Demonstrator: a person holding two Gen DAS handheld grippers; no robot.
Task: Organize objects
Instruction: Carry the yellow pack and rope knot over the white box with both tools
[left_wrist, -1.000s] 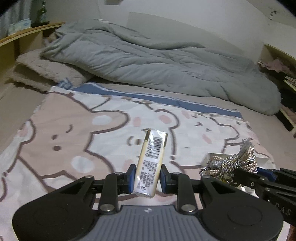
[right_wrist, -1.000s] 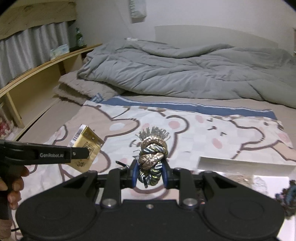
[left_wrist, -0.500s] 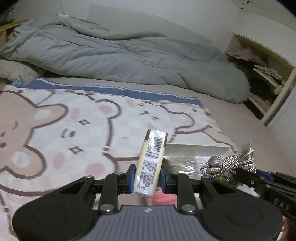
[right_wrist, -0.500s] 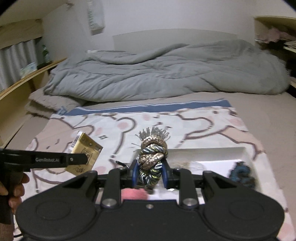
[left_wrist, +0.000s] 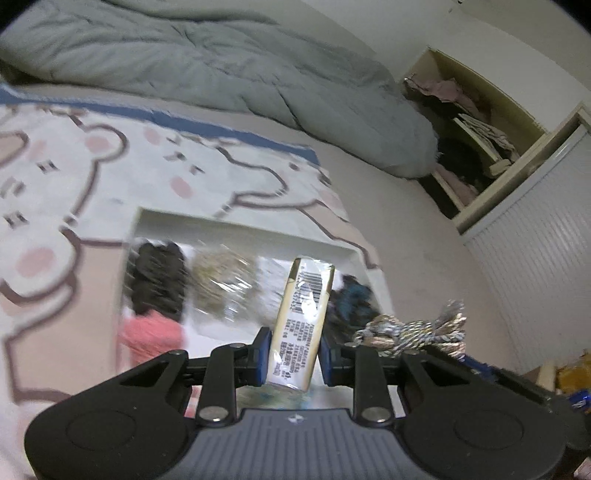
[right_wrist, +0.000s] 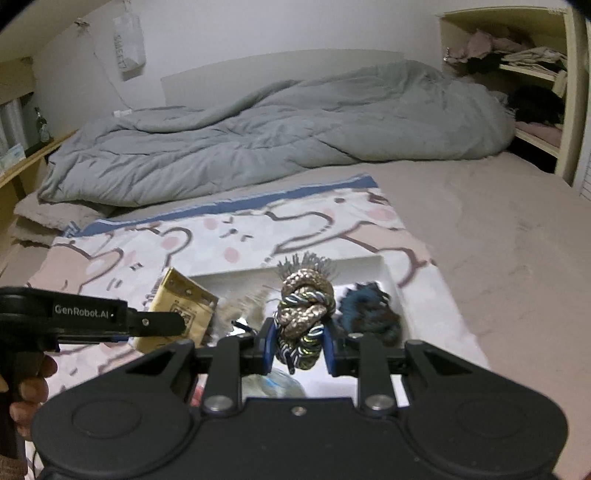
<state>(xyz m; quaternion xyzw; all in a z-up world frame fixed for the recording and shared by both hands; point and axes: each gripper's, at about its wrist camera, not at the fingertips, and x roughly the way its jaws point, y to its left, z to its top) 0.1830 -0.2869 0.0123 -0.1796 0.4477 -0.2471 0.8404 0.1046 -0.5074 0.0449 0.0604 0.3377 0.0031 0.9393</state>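
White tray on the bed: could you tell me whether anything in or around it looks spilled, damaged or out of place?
Nothing stands out. The white tray sits flat on the bear-print blanket, with its dark blue bundle inside. The left-wrist view is too blurred to judge its other contents.

Beige bed (right_wrist: 498, 236), bear-print blanket (right_wrist: 229, 236) spread flat, rumpled grey duvet (right_wrist: 277, 147) behind, white tray (right_wrist: 384, 267) on blanket

The left gripper (left_wrist: 292, 356) is clamped on a cream and gold barcoded packet (left_wrist: 301, 326); just right of it, the right gripper (right_wrist: 298, 349) grips a knotted gold and blue rope bundle (right_wrist: 303, 314)
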